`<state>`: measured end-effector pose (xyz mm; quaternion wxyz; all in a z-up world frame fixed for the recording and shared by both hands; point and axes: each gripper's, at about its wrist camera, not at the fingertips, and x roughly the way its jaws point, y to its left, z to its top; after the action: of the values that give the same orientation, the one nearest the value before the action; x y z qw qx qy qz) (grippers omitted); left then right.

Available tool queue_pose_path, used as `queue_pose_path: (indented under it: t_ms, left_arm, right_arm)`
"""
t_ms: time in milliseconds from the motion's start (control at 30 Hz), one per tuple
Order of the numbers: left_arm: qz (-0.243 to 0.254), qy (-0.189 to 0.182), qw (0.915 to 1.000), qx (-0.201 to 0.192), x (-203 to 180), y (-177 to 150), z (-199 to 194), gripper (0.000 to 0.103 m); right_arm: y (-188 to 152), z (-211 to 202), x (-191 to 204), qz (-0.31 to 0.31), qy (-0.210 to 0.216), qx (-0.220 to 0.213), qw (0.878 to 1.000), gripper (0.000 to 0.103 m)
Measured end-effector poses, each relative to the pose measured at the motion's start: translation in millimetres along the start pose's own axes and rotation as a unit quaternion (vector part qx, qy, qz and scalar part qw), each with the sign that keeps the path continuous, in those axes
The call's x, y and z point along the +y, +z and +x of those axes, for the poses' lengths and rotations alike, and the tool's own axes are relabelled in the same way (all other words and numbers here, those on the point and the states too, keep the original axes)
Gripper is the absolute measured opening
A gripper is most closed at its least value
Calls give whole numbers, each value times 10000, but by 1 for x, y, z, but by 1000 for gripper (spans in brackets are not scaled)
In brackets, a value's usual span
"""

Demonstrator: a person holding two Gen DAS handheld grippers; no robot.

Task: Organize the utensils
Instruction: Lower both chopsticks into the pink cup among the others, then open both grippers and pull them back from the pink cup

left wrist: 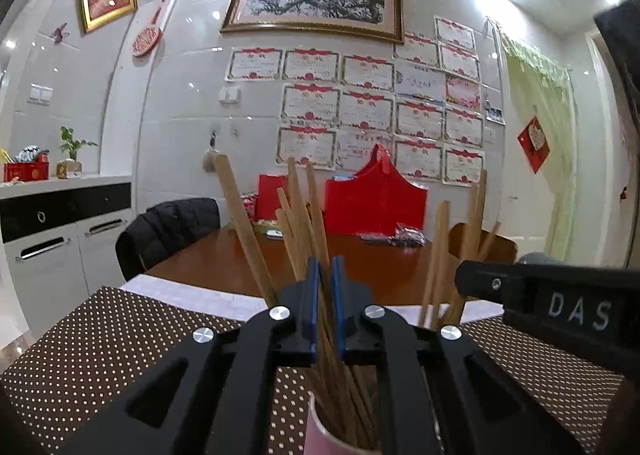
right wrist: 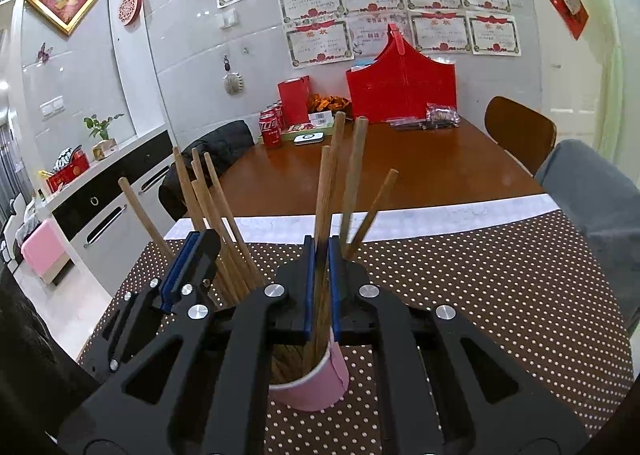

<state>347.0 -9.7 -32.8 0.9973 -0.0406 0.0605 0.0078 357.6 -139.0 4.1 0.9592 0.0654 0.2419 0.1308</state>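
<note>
Above each pink cup [right wrist: 308, 383], narrowed jaws pinch wooden chopsticks [right wrist: 322, 215].

Pink cup [left wrist: 320, 431] cropped — base perhaps hidden.

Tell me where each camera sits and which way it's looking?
Left wrist: rides the left gripper, facing the wall of certificates across the brown wooden table; its jaws pinch wooden chopsticks above a pink paper cup; the right gripper shows at right.
Right wrist: rides the right gripper, tilted lower over another pink paper cup, jaws pinching more wooden chopsticks; the left gripper shows at left.
Shared: table, white-dotted brown mat, red bag, certificates.
</note>
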Motion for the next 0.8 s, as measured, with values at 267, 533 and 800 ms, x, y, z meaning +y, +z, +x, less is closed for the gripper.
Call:
queue_pose_path:
  t_ms: [267, 533, 800]
  left_arm:
    - [254, -68, 9996, -116, 4, 8, -44, 22]
    - [299, -19, 9995, -76, 5, 1, -106, 35]
    - [394, 120, 9991, 133, -4, -26, -150, 48]
  right_arm:
    - [-19, -49, -2, -129, -82, -379, 9992, 61]
    - [-56, -92, -7, -166, -161, -578, 9981, 65]
    - [-114, -124, -14, -115, -227, -803, 9964, 72]
